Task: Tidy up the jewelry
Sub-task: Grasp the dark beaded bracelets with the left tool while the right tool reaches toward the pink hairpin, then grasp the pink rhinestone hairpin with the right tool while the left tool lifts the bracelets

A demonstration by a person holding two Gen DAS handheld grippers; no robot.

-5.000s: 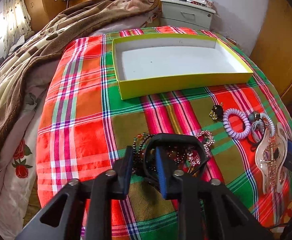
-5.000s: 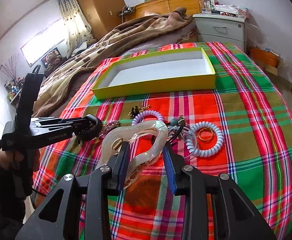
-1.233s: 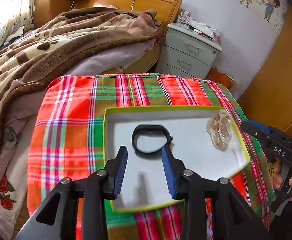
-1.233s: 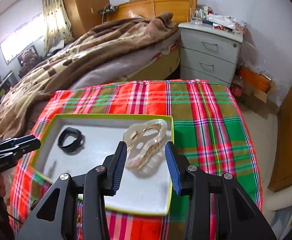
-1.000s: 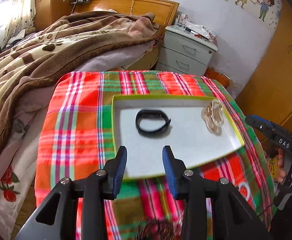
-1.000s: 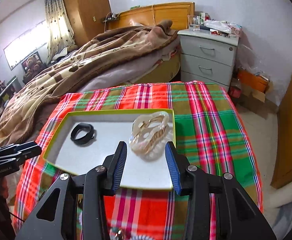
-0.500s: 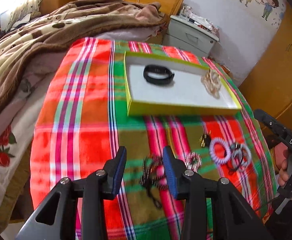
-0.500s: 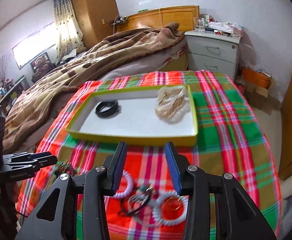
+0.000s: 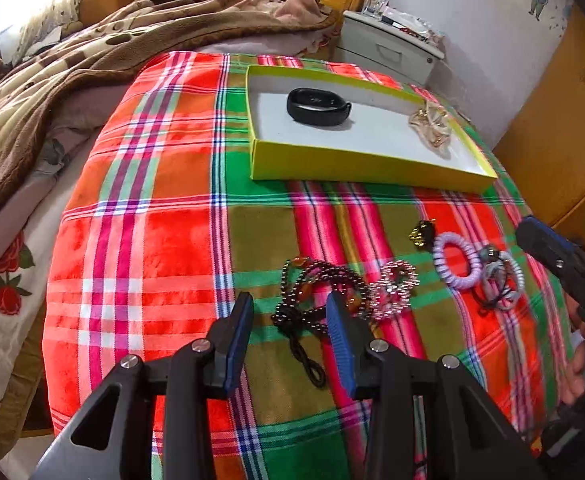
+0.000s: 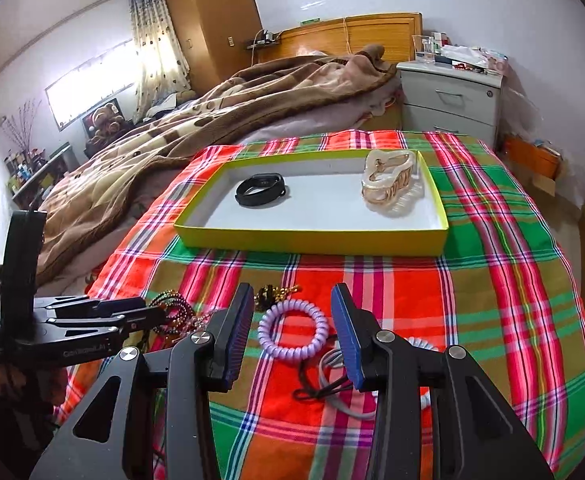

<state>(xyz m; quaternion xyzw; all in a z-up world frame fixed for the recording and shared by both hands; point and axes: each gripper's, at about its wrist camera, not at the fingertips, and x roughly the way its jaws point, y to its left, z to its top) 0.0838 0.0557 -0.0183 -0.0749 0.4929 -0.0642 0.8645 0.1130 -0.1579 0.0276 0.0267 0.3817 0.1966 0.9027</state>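
Observation:
A yellow-green box point(image 9: 356, 166) point(image 10: 316, 245) on the plaid blanket holds a black band point(image 9: 318, 106) point(image 10: 261, 190) and a pearly hair claw point(image 9: 430, 128) point(image 10: 390, 182). My left gripper point(image 9: 290, 316) is open and empty, just above a dark bead necklace point(image 9: 312, 292). A pink bead bracelet point(image 9: 396, 284) lies to its right. My right gripper point(image 10: 290, 318) is open and empty, straddling a purple coil hair tie point(image 10: 292, 332) point(image 9: 456, 260). Grey and black hair ties point(image 10: 332, 376) point(image 9: 500, 280) and a gold-black charm point(image 10: 270, 292) point(image 9: 422, 234) lie close by.
The plaid blanket point(image 9: 152, 220) covers the bed's foot. A brown blanket point(image 10: 212, 112) is heaped at the far left. A grey nightstand point(image 10: 450, 100) stands behind the box. The bed edge drops off on the left and right.
Both grippers let go of the black band and the hair claw in the box, then drew back and down over the loose jewelry near the front edge.

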